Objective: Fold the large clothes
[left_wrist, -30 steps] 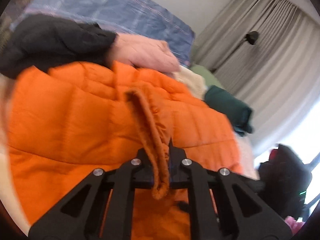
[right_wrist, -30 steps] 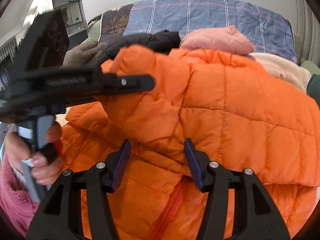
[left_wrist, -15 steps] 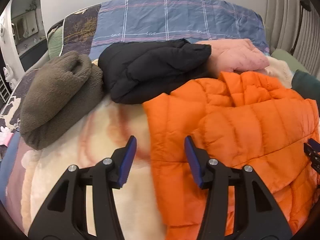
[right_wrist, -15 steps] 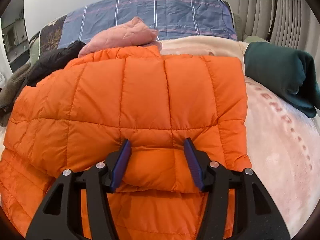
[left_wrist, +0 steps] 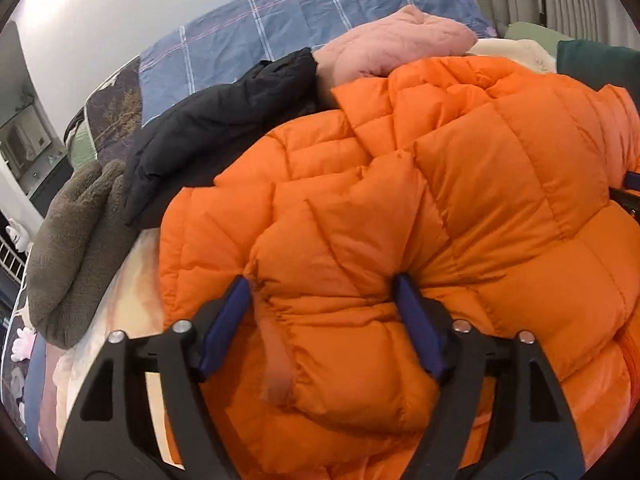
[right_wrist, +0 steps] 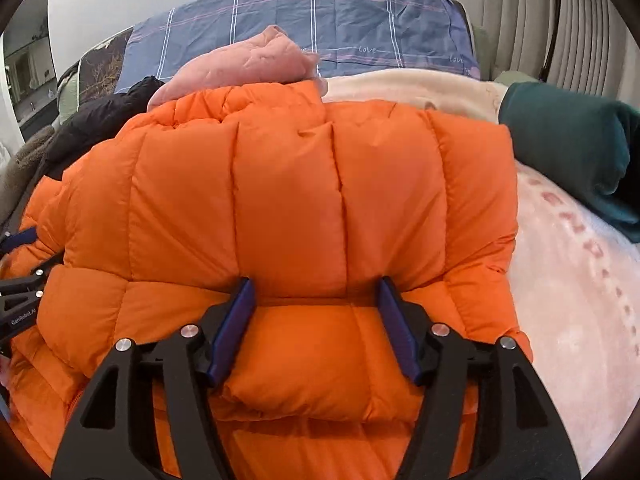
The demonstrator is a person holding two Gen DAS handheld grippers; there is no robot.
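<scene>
Orange puffer jacket (right_wrist: 288,200) is bunched on the bed, crowded by a black coat (left_wrist: 216,128), pink garment (right_wrist: 248,64) and green bundle (right_wrist: 576,148). Its long axis? Can't tell. Left gripper (left_wrist: 320,320) and right gripper (right_wrist: 316,320) have just been opening, fingers wide, each astride a fold of padding.

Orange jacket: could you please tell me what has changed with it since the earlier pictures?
The left hand-held gripper let go of the orange jacket's edge; its jaws have just been opening and now straddle the padding. The right hand-held gripper widened too. The jacket stays on the bed.
</scene>
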